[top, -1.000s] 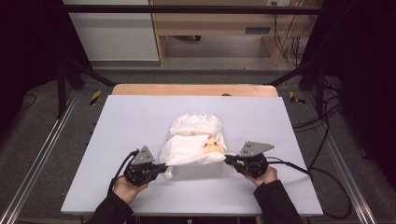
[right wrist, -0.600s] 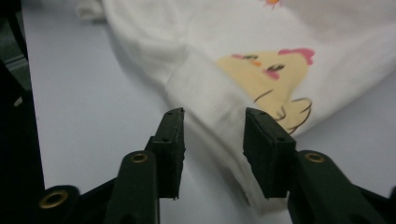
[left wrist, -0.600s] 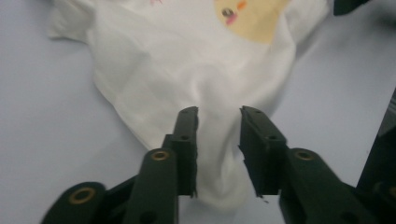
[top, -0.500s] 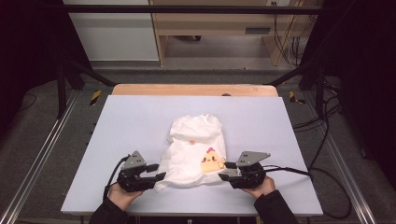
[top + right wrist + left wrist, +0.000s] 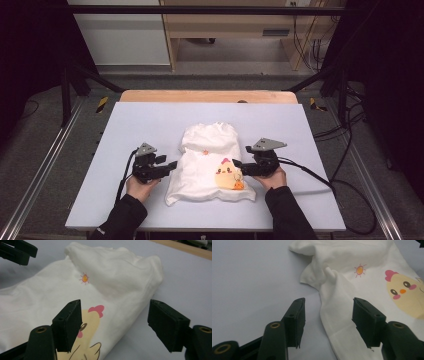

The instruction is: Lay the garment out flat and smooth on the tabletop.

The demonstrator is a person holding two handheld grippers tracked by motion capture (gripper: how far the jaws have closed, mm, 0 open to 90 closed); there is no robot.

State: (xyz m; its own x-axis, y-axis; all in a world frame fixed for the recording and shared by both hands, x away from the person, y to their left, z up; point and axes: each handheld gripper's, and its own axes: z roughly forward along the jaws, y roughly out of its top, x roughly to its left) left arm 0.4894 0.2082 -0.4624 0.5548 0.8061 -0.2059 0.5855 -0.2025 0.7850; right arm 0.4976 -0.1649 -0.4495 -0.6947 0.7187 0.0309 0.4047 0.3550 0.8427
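A white garment [image 5: 210, 165] with a yellow chick print [image 5: 226, 172] lies flattened on the pale table [image 5: 150, 120]. My left gripper [image 5: 172, 165] is at its left edge, low over the table. In the left gripper view the jaws [image 5: 328, 307] have just been opening and stand apart, the garment's edge [image 5: 342, 322] lying loose between them. My right gripper [image 5: 237, 166] is at the garment's right side. Its jaws [image 5: 115, 312] have just been opening wider, spread over the chick print and the cloth's folded edge [image 5: 125, 315] without pressing on it.
A wooden board [image 5: 207, 96] edges the table's far side. Cables [image 5: 320, 180] trail from the right gripper across the table's right part. Metal frame rails [image 5: 40, 175] run along both sides. Bare table surface surrounds the garment.
Both grippers drew the bunched garment toward the near edge, stretching it flat. They then let go, their jaws opened, and they shifted slightly away from the near edge.
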